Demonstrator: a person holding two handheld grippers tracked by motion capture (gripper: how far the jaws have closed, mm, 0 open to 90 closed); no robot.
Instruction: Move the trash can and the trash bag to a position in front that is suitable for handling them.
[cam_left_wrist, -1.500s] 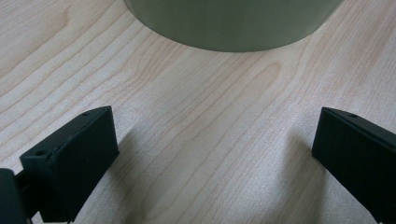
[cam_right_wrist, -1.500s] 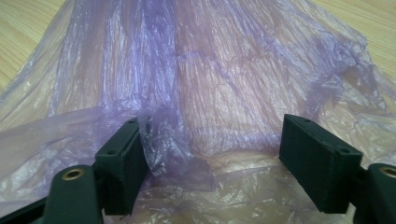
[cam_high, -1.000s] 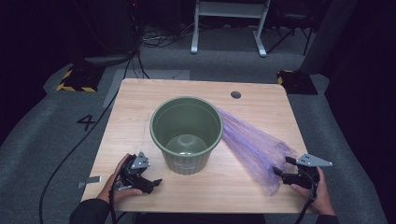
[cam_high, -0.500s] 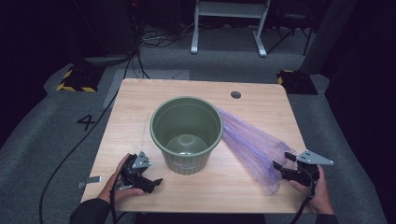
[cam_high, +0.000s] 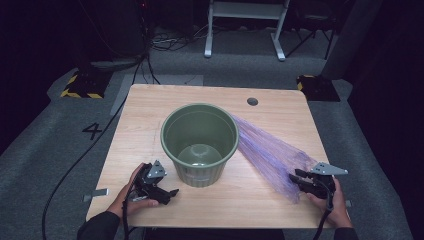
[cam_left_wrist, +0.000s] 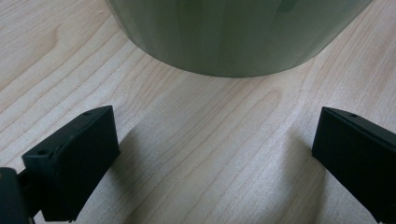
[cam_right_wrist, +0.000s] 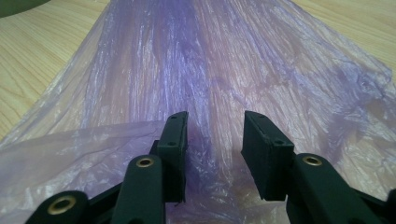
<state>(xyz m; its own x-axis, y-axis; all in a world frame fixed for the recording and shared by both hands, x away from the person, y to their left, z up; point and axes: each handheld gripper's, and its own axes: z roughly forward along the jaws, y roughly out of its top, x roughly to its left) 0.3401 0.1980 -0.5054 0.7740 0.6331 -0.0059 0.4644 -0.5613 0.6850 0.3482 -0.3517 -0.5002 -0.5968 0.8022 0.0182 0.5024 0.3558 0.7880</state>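
Right gripper (cam_right_wrist: 212, 140), jaws just narrowing yet still apart, over crinkled purple plastic bag (cam_right_wrist: 224, 60)

The high view looks forward and down from above the person's side onto the whole pale wooden table (cam_high: 150, 120). The left gripper view sits low and very close, facing the base of the round dark-green plastic bin (cam_left_wrist: 233, 32). The right gripper view looks closely along the crinkled translucent purple plastic bag (cam_right_wrist: 210, 60). All 3 views share the tabletop; the bin (cam_high: 199, 142) and the bag (cam_high: 272, 152) each appear in 2.
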